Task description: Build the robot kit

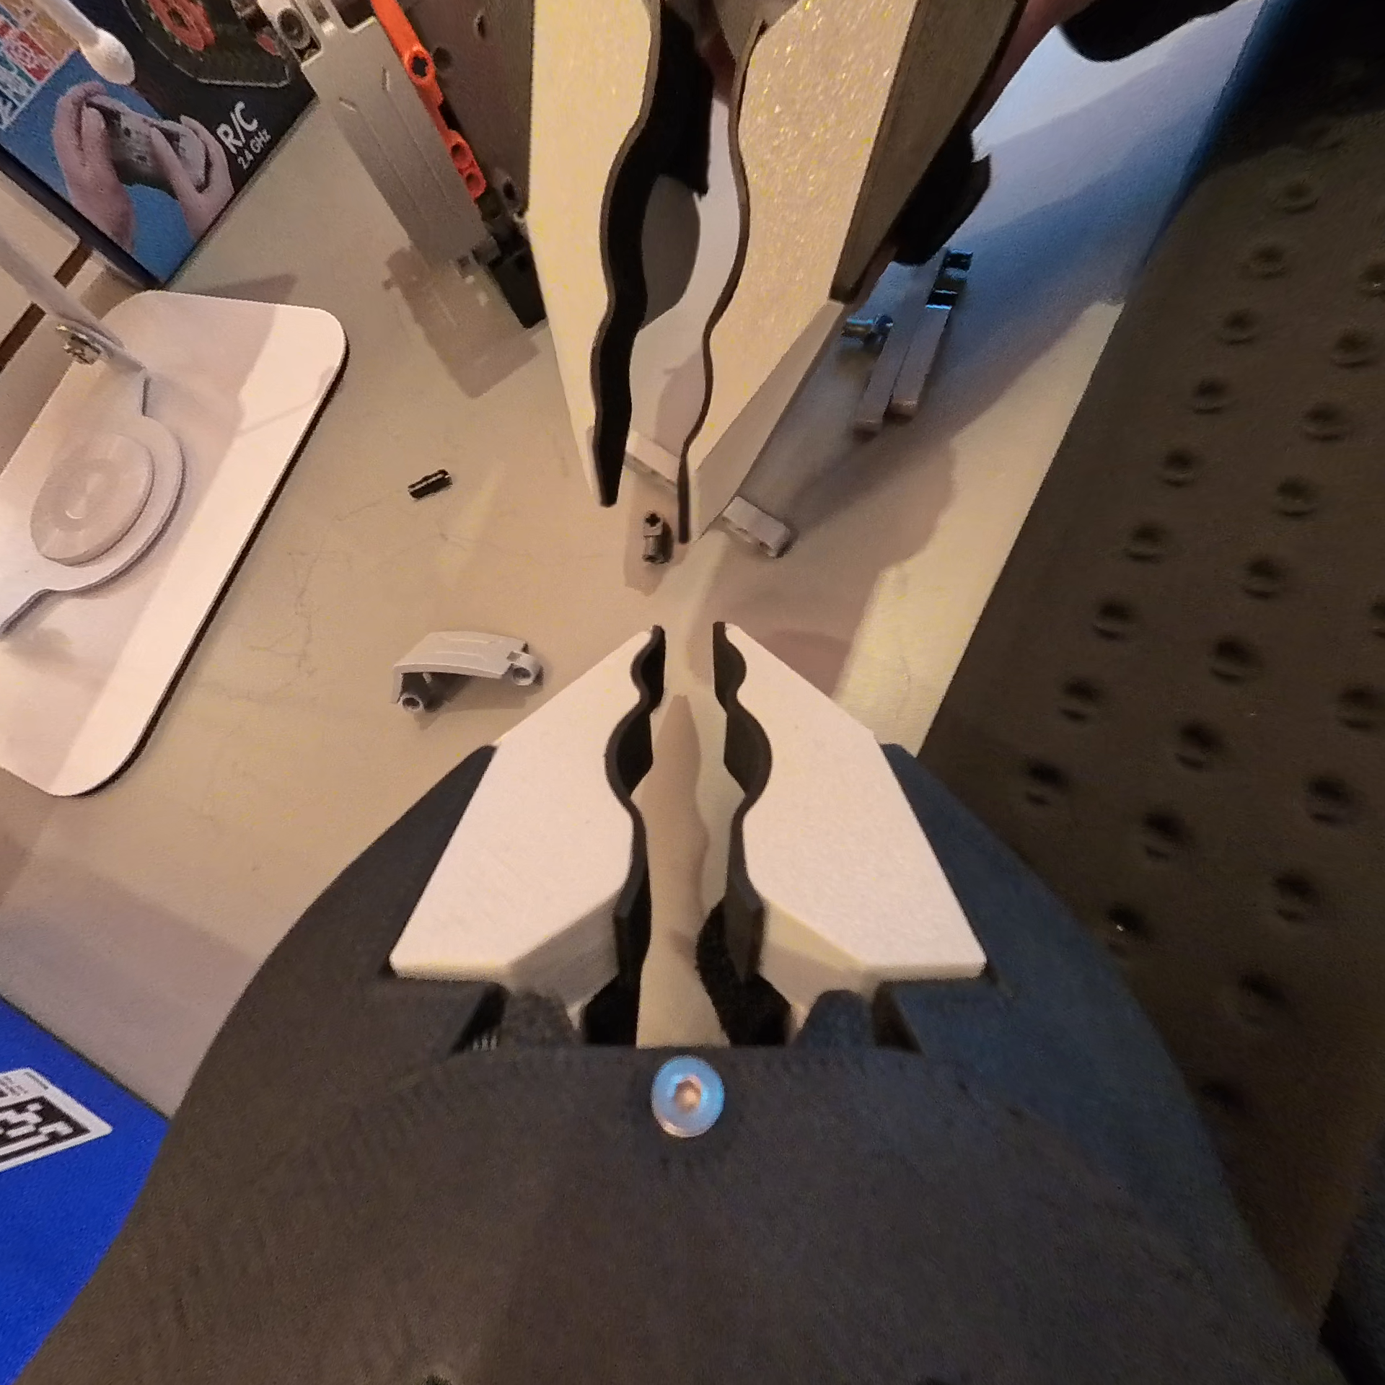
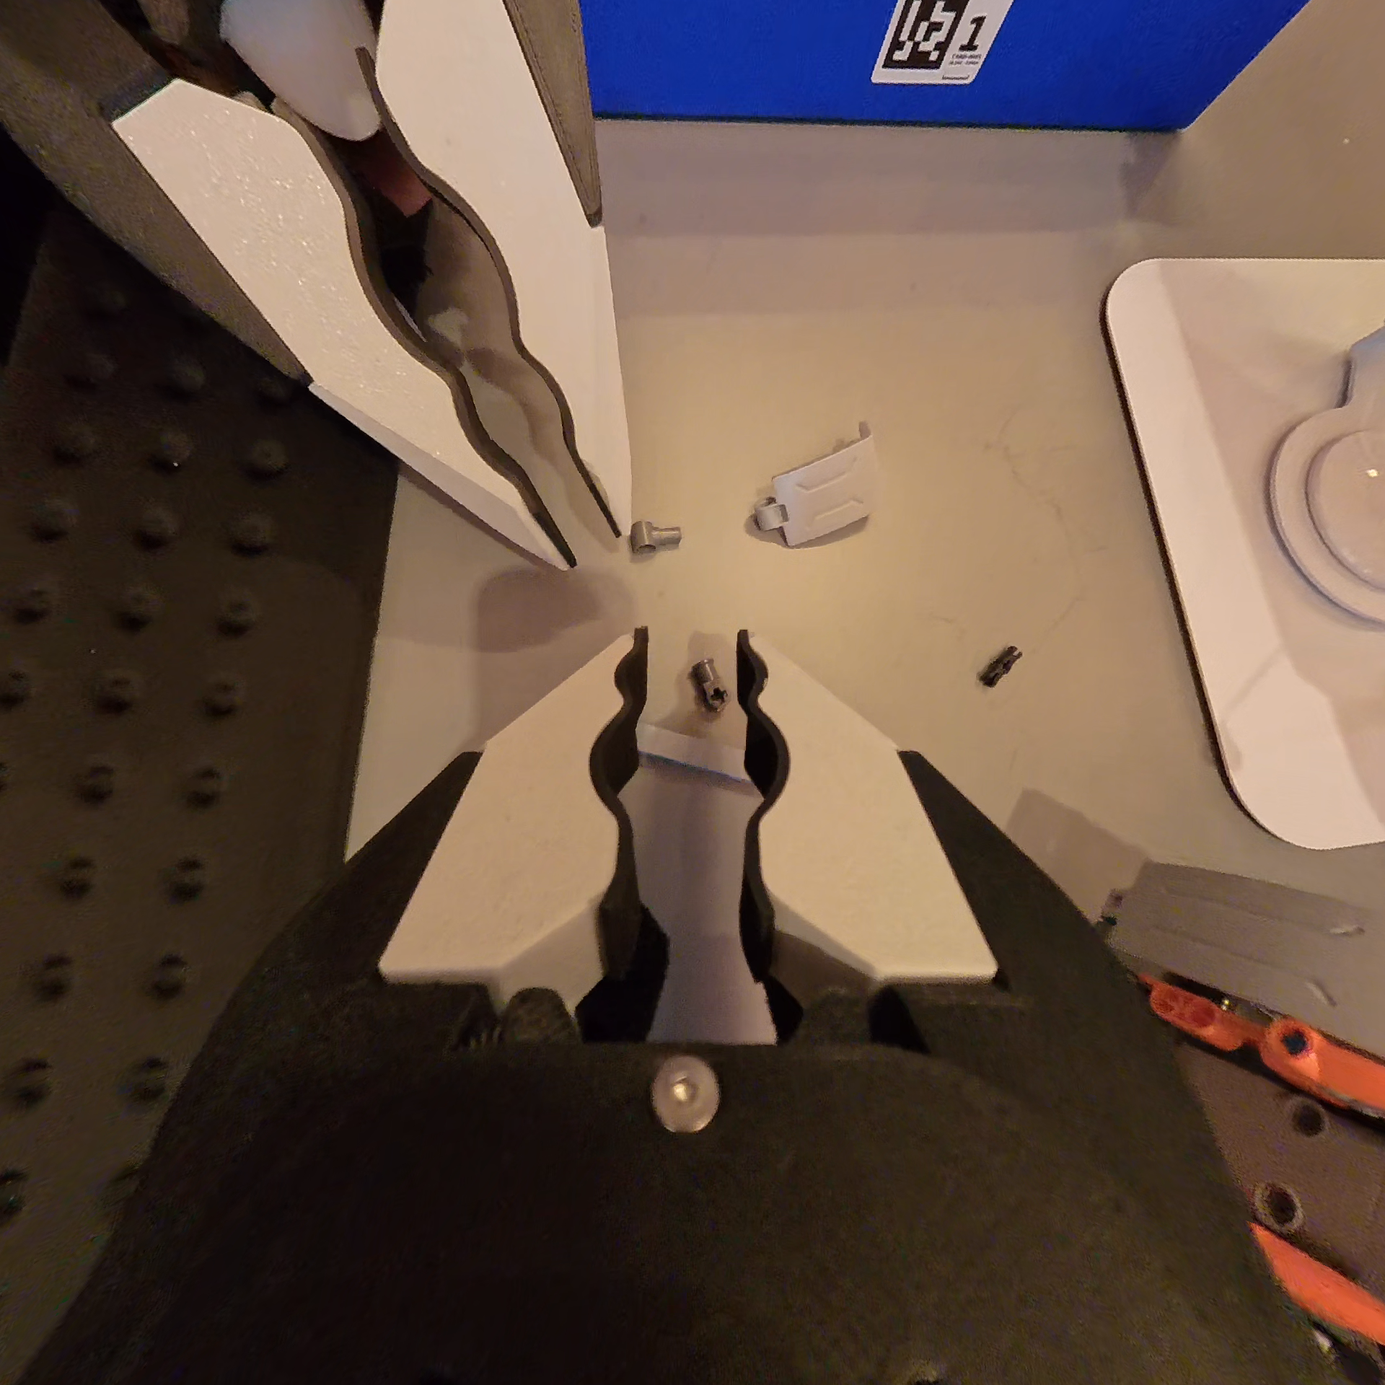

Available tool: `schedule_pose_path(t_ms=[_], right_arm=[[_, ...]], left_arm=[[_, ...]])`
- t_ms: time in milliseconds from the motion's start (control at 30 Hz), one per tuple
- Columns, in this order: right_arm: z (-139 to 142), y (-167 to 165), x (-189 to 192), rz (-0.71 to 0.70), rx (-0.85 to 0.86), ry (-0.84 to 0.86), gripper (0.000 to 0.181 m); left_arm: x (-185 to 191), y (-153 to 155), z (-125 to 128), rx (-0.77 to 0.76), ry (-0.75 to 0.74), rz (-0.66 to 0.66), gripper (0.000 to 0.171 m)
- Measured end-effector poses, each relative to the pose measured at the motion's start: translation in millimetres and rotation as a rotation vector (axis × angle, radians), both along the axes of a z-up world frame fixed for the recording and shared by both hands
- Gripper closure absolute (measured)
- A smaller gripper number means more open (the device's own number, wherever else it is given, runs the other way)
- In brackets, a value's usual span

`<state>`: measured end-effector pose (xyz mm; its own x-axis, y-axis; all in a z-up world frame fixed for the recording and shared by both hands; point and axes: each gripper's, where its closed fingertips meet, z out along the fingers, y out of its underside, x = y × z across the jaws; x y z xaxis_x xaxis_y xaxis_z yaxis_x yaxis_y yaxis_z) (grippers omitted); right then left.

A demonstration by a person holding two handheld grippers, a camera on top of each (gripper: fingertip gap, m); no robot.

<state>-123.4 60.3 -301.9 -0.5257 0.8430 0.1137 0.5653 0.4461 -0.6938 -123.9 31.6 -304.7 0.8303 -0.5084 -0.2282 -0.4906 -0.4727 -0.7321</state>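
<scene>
A small dark grey pin connector (image 2: 708, 682) lies on the beige table between the fingers of my right gripper (image 2: 691, 637), which is open and does not touch it. A light grey beam (image 2: 689, 757) lies under those fingers. In the left wrist view the right gripper (image 1: 648, 513) comes down from the top, with the pin connector (image 1: 654, 538) at its tips and the beam (image 1: 753, 528) behind. My left gripper (image 1: 689, 633) is slightly open and empty, facing the right one. A small light grey connector (image 2: 653, 537) lies beside the left gripper's tips (image 2: 592, 545).
A grey curved panel (image 1: 465, 663) (image 2: 824, 495) and a black pin (image 1: 429, 482) (image 2: 1000, 665) lie loose. A white stand base (image 1: 150, 524) (image 2: 1236, 524), a grey and orange build (image 1: 450, 150) (image 2: 1236, 974), grey beams (image 1: 907, 337), a black studded mat (image 1: 1199, 674) and a blue board (image 2: 899, 60) surround them. Both grippers' tips are close together, under 4 cm apart.
</scene>
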Motion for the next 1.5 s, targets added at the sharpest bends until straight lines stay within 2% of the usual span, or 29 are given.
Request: schedule_pose_path(t_ms=[600, 1133, 1500], right_arm=[[-2.5, 11.9, -1.9, -0.053, -0.076, 0.027, 0.161], [9.1, 27.6, 0.4, -0.107, -0.089, 0.079, 0.164], [10.5, 43.7, 13.7, -0.13, -0.116, 0.051, 0.163]], left_arm=[[0.3, 1.8, 2.7, 0.003, -0.046, -0.001, 0.139], [0.4, 1.6, 3.0, 0.003, -0.048, -0.002, 0.141], [-1.0, 1.5, 4.1, 0.007, -0.052, 0.003, 0.144]])
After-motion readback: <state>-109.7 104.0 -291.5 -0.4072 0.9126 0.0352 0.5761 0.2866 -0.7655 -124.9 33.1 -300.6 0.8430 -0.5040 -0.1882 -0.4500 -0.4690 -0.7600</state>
